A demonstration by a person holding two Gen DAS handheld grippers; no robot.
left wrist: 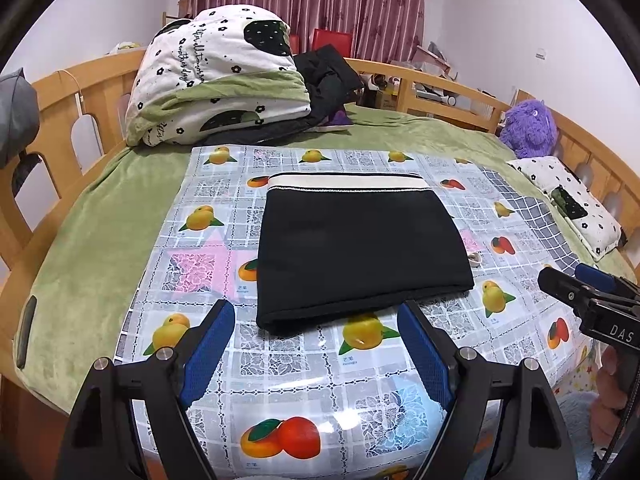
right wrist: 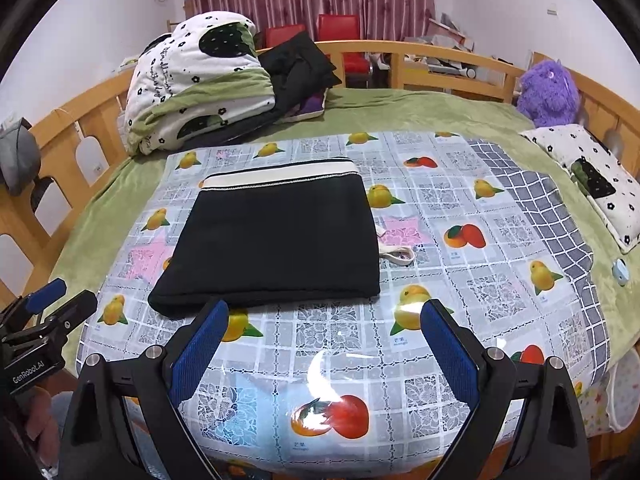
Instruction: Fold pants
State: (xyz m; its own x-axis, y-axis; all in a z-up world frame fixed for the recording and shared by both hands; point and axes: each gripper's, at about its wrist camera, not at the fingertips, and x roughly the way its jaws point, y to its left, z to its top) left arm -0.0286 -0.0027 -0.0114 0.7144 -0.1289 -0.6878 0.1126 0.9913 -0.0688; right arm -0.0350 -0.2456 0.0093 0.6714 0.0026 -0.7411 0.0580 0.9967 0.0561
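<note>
The black pants lie folded into a compact rectangle on the fruit-print plastic mat spread over the green bed, their white waistband at the far edge and the fold line nearest the grippers. From the right wrist view a pale drawstring end pokes out from the right side of the bundle. Both tools sit back from the cloth: the left gripper is spread wide with nothing between its blue pads, just short of the near fold, and the right gripper is likewise wide apart and empty, near the same edge but not touching it. Judging by the tidy shape, the folding looks finished or one fold from finished. If another fold is wanted, each claw would need to pinch a near corner of the fold line and carry it toward the waistband, keeping the layers aligned; the loose drawstring could be tucked in. A folded quilt and a purple plush toy sit well apart at the back
</note>
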